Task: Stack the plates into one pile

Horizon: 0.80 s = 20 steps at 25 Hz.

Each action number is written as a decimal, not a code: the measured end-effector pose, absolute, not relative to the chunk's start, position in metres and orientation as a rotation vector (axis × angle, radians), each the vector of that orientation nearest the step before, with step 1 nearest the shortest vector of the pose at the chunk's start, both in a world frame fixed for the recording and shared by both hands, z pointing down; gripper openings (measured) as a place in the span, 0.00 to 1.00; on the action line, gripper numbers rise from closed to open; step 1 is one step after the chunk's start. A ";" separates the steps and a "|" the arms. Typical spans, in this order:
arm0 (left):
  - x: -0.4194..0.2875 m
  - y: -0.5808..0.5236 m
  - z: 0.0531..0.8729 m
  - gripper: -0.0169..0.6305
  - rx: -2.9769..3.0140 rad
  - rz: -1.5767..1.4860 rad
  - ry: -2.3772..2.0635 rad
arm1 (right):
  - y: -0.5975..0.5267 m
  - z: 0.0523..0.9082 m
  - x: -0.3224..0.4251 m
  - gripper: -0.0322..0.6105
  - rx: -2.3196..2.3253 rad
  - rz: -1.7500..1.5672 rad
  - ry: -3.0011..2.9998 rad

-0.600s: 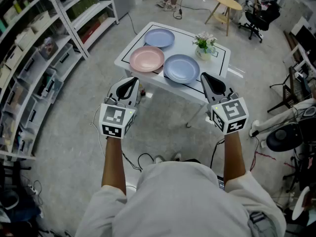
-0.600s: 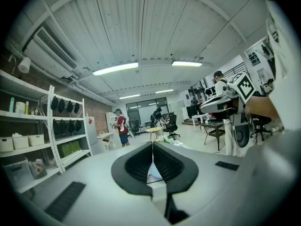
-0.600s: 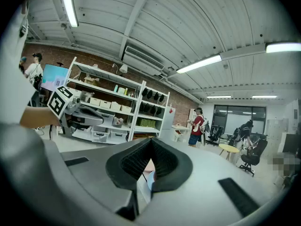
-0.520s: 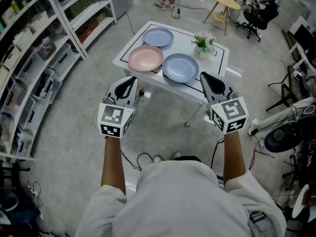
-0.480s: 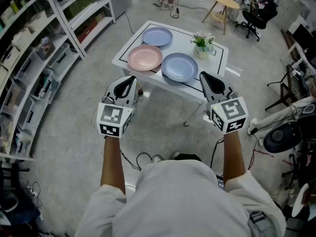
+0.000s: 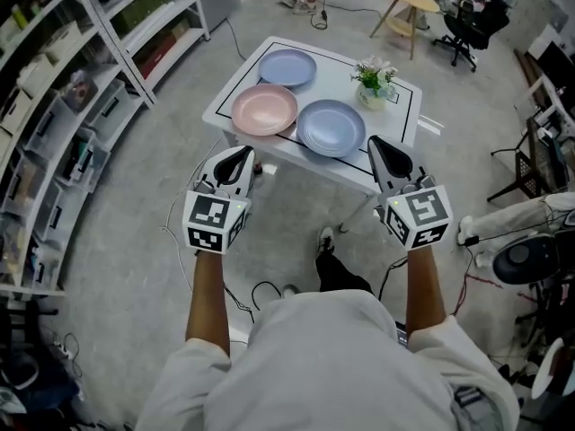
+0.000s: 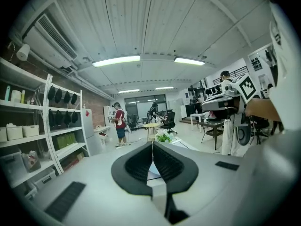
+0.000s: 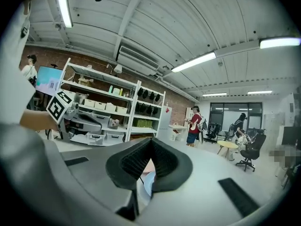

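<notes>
A pink plate (image 6: 264,109) and a blue plate (image 6: 331,127) are lying side by side near the front edge of the white table (image 6: 334,72), with a paler blue plate (image 6: 287,67) behind them, so no pile is forming yet. A potted plant (image 6: 376,81) is standing just beside the blue plate. The left gripper (image 6: 243,153) and right gripper (image 6: 376,144) are hovering short of the table, jaws pressed together and empty. One pair probably needs spreading before it reaches a rim, and the plate then wants lifting level, clear of the plant.

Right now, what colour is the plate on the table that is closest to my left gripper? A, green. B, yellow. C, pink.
C: the pink plate lies at the near-left part of the white table, just ahead of the left gripper.
</notes>
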<state>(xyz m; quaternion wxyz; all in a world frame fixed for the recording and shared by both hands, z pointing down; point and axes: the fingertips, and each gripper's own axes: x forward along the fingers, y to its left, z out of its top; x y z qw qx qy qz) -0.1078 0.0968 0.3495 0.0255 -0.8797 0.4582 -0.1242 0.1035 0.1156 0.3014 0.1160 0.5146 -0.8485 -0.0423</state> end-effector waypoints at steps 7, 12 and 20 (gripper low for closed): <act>-0.088 0.012 0.359 0.06 -2.691 -0.447 1.428 | 0.018 0.318 0.127 0.07 1.471 -0.126 -2.568; -0.048 -0.070 0.355 0.06 -2.680 -0.473 1.475 | -0.070 0.324 0.166 0.07 1.458 -0.121 -2.576; 0.025 -0.174 0.391 0.06 -2.749 -0.589 1.398 | -0.162 0.358 0.215 0.07 1.421 -0.012 -2.593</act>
